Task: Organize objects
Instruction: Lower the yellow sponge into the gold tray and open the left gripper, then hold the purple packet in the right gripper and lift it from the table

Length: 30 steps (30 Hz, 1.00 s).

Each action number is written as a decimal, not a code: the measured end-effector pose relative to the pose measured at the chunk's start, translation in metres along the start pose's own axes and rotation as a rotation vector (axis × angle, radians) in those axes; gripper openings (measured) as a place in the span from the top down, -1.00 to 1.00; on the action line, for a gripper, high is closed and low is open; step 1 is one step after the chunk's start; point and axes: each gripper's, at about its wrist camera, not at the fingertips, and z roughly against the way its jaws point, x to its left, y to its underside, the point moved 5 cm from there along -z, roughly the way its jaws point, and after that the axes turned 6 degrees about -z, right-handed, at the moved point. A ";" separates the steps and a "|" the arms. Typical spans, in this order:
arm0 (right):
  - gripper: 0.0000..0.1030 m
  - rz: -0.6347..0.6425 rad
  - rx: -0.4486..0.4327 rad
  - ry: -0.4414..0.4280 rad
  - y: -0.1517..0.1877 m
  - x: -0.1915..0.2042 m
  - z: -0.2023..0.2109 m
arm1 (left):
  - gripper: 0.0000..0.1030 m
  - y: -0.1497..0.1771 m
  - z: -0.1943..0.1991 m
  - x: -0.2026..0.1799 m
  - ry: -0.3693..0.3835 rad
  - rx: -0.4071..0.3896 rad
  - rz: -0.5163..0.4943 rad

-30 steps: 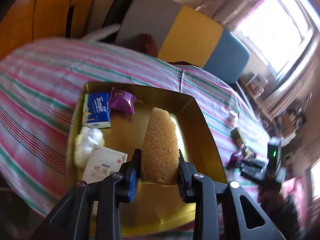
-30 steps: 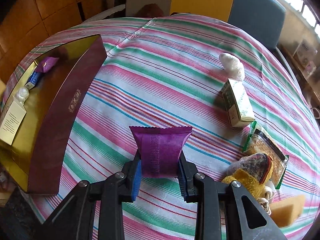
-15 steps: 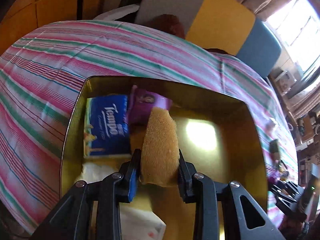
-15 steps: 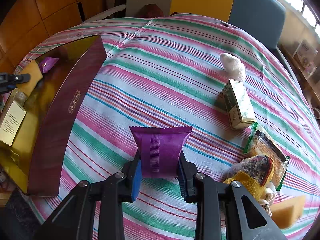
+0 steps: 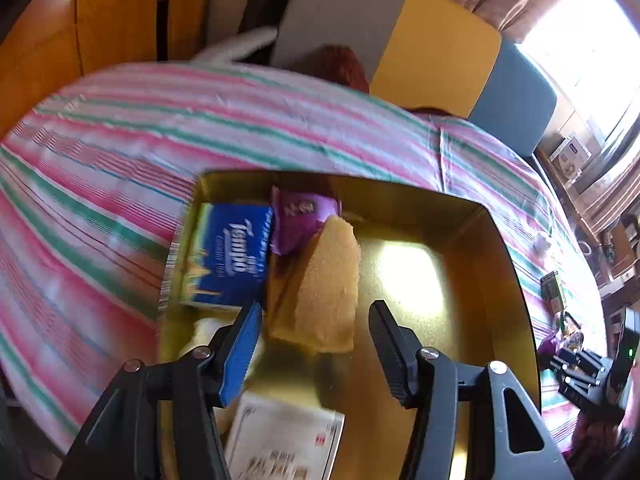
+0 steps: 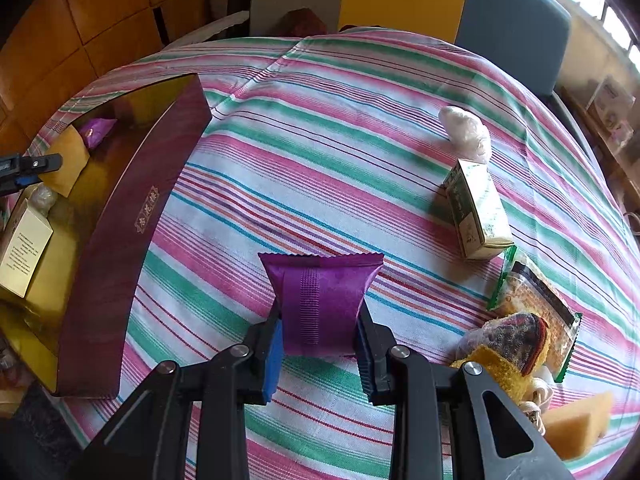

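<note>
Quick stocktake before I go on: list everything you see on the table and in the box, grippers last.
Box: 1, maroon outside, gold inside, table's left.
Sponge in box: 1, yellow, leaning on the purple packet, released.
Tissue pack: 1, blue, in box.
Purple packets: 2, one in box, one held.
White carton: 1, in box.
Green-white carton: 1, table right.
White wrapped lump: 1, behind it.
Snack bag: 1, green-edged.
Second sponge: 1, yellow, bottom right.
Left gripper: jaws just opened.
Right gripper: clamped on packet.
</note>
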 end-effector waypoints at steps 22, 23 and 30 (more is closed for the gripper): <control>0.39 -0.012 0.003 0.031 0.003 -0.004 -0.004 | -0.09 0.070 0.091 -0.041 -0.076 -0.172 -0.186; 0.39 -0.014 0.004 0.031 0.003 -0.004 -0.004 | -0.09 0.071 0.090 -0.041 -0.075 -0.169 -0.184; 0.38 -0.024 0.012 0.026 0.004 -0.006 -0.006 | -0.09 0.079 0.085 -0.042 -0.067 -0.146 -0.185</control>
